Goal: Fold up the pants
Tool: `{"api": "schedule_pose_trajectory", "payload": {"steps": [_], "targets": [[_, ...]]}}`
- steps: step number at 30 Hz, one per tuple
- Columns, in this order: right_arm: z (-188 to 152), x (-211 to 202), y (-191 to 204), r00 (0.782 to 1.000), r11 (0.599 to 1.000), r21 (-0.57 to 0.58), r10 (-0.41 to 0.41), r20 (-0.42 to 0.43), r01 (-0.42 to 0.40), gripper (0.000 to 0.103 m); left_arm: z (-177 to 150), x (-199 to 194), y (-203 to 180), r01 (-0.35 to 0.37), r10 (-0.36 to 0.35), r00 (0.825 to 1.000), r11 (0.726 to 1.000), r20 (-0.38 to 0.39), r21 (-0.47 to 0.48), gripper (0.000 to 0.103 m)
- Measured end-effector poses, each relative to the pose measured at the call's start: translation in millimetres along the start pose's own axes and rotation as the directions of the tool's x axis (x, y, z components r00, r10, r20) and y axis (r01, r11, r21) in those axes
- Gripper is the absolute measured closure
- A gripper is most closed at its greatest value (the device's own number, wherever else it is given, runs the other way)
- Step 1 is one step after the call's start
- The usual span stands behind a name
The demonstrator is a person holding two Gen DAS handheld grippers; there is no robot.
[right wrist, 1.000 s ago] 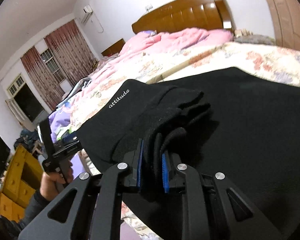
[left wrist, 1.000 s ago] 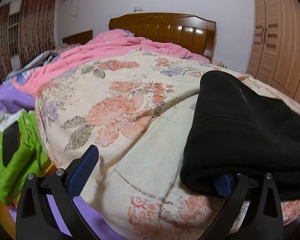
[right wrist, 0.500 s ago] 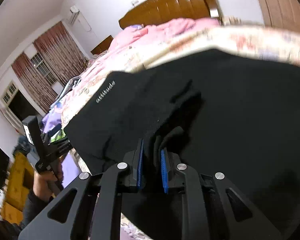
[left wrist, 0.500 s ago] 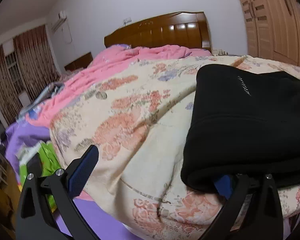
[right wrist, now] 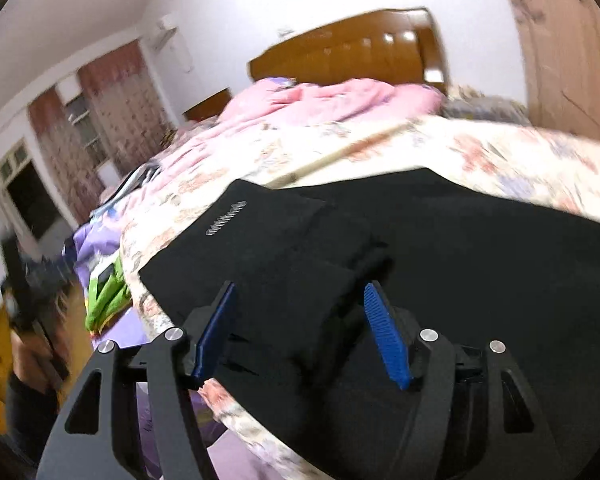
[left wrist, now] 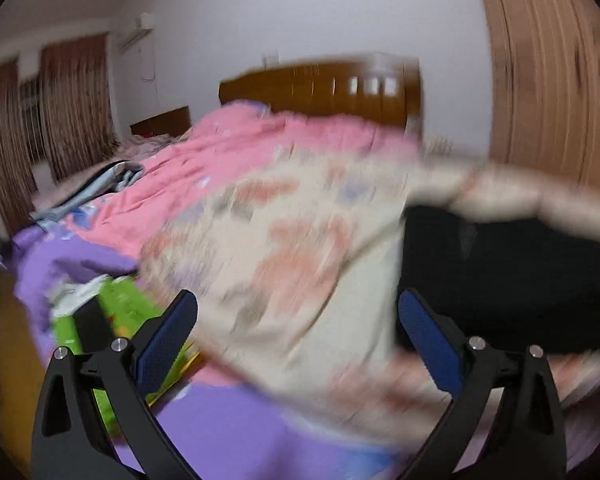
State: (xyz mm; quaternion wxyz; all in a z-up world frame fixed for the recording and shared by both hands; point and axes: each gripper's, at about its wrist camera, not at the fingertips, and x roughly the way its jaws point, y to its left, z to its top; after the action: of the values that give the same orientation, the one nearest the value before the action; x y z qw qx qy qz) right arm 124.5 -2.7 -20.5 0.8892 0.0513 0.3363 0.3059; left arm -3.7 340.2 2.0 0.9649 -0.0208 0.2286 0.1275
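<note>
The black pants [right wrist: 440, 260] lie folded on the floral quilt [right wrist: 520, 152], with small white lettering [right wrist: 226, 218] near their left edge. My right gripper [right wrist: 300, 320] is low over the near edge. Its jaws are opening, and a thick bunched fold of the pants lies between the blue pads [right wrist: 384, 336] without being pressed. In the blurred left wrist view my left gripper [left wrist: 296, 328] stands wide open over the quilt [left wrist: 300, 260] with nothing between its fingers. The pants [left wrist: 500, 272] sit just right of its right finger.
A pink duvet [left wrist: 260, 148] covers the far half of the bed below a wooden headboard [right wrist: 348, 52]. Wooden wardrobe doors [left wrist: 540, 80] stand at right. A green bag [right wrist: 108, 292] and purple sheet [left wrist: 228, 436] lie at the bed's left side, by a blurred hand [right wrist: 32, 360].
The right gripper's jaws have parted from the fold of pants they pinched. The left gripper has risen, and its right finger is out from under the pants' edge.
</note>
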Motion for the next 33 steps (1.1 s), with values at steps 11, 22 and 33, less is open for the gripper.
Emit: {"api": "schedule_pose_trajectory", "payload": {"steps": [11,22,33], "targets": [[-25,56,29,0.991,0.983,-0.177,-0.074,-0.109,0.054,0.036,46,144,-145,0.450,-0.428,0.853,0.893,-0.298,0.004,0.002],[-26,56,28,0.992,0.984,-0.173,-0.057,-0.109,0.037,0.029,58,161,-131,0.412,-0.418,0.852,0.907,-0.315,-0.089,0.002],[-26,52,27,0.992,0.986,-0.166,-0.037,-0.119,0.017,0.029,58,233,-169,0.424,-0.390,0.819,0.906,-0.420,-0.014,0.002]]}}
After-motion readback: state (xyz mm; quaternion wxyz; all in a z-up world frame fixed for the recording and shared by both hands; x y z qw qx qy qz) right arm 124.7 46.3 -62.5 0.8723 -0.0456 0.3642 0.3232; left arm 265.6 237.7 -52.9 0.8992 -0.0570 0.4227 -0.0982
